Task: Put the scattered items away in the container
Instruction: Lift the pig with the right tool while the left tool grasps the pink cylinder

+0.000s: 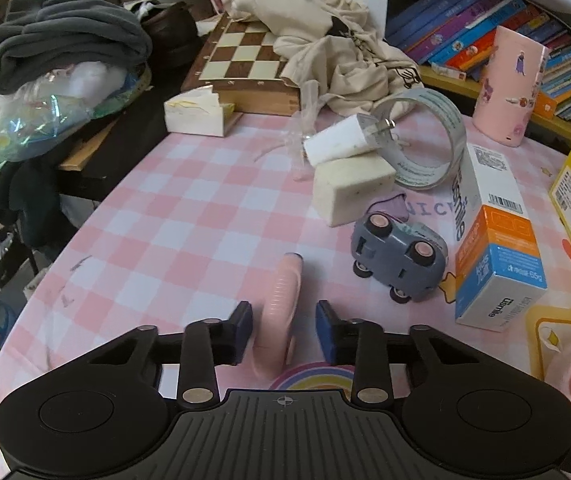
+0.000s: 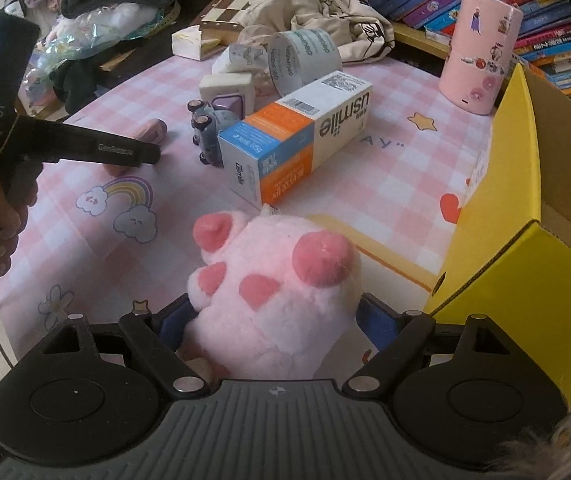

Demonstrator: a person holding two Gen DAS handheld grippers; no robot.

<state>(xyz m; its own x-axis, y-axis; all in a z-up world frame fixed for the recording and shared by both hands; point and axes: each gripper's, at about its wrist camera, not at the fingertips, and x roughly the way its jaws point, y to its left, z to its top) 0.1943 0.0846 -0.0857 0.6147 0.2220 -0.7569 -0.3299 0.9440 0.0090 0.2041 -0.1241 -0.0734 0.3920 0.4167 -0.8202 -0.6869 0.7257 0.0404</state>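
Left gripper: jaws narrowed around the pink tube, blue pads flanking it. A sliver of gap shows on each side, so not clamped yet, by my read. The tube lies on the pink checked tablecloth, its long axis running straight away from the jaws, so the pads meet its sides squarely. Good alignment; it just needs the squeeze.

Right gripper: jaws wide, bracketing the pink plush paw, pads against the fur on both sides. Looks like a soft grip on a bulky thing.

The yellow box is the container, open top, standing at the right side of the table, just beside the plush. The right hand is much nearer to it; the left has to cross over.

In the way for the left: the grey toy car and the toothpaste carton sit between tube and box. Lift clear before moving across, since dragging would knock the car.

Open cloth lies to the left of the tube, with the table edge near on that side. The tape roll, white charger and foam block lie farther back, not yet tidied.
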